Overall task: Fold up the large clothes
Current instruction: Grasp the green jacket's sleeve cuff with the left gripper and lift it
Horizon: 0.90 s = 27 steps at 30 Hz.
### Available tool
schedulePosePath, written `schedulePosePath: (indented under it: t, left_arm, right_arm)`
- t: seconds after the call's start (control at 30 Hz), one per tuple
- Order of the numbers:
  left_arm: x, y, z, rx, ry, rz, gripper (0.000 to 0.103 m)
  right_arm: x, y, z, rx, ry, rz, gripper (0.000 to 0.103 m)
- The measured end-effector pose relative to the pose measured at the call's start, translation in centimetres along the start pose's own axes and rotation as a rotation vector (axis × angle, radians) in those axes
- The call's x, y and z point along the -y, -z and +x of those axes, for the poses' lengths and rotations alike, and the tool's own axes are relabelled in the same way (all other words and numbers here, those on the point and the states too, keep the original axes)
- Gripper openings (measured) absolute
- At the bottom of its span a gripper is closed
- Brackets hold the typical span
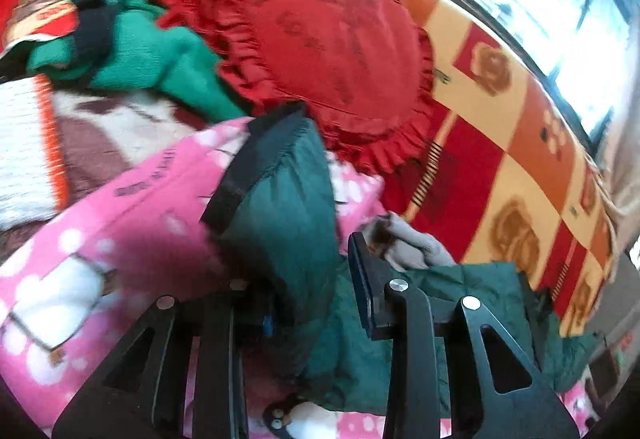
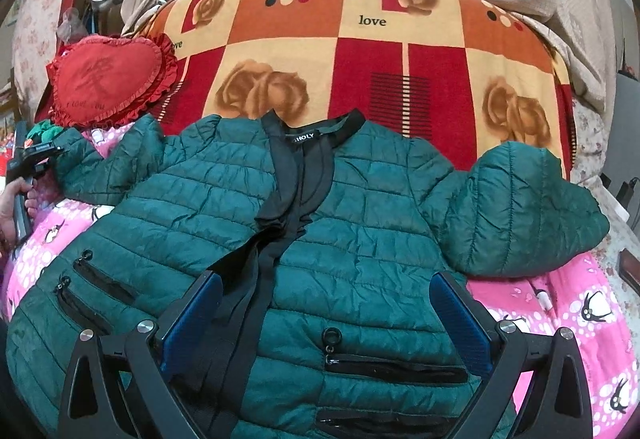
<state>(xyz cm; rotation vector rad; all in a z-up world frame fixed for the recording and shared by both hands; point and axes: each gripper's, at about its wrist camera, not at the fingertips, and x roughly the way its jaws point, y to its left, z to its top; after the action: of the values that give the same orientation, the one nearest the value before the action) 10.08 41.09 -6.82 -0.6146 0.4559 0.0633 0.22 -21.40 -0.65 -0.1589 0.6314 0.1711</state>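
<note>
Left wrist view close on jacket sleeve [image 1: 288,207]; right wrist view low over the jacket [image 2: 320,223], both facing window.

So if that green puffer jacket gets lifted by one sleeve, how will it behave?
The green puffer jacket would probably go floppy: its sleeve cuff already bends limply between the left gripper fingers. Its quilted, puffy fill suggests it is light for its bulk. The shiny, creased shell may slip, so the open front would likely swing and sag.

Left gripper [image 1: 316,291] jaws narrowed, clamping cloth; right gripper [image 2: 326,323] jaws spread wide, nothing gripped.
</note>
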Motion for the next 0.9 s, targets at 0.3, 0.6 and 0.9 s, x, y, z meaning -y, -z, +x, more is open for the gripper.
schedulePosePath:
  t: [0.3, 0.6, 0.9]
  left_arm:
    - [1.3, -1.5, 2.4, -0.038, -0.052, 0.012, 0.038]
    - [3.0, -2.5, -2.2, -0.024, -0.176, 0.054, 0.014]
    - [4.5, -5.5, -11.5, 0.116, -0.359, -0.002, 0.014]
  right_arm:
    - [-0.4, 0.1, 0.4, -0.012, 0.006, -0.016, 0.102]
    - [1.1, -0.1, 0.4, -0.012, 0.010, 0.036, 0.102]
    - [4.5, 1.9, 0.5, -0.132, -0.082, 0.243, 0.102]
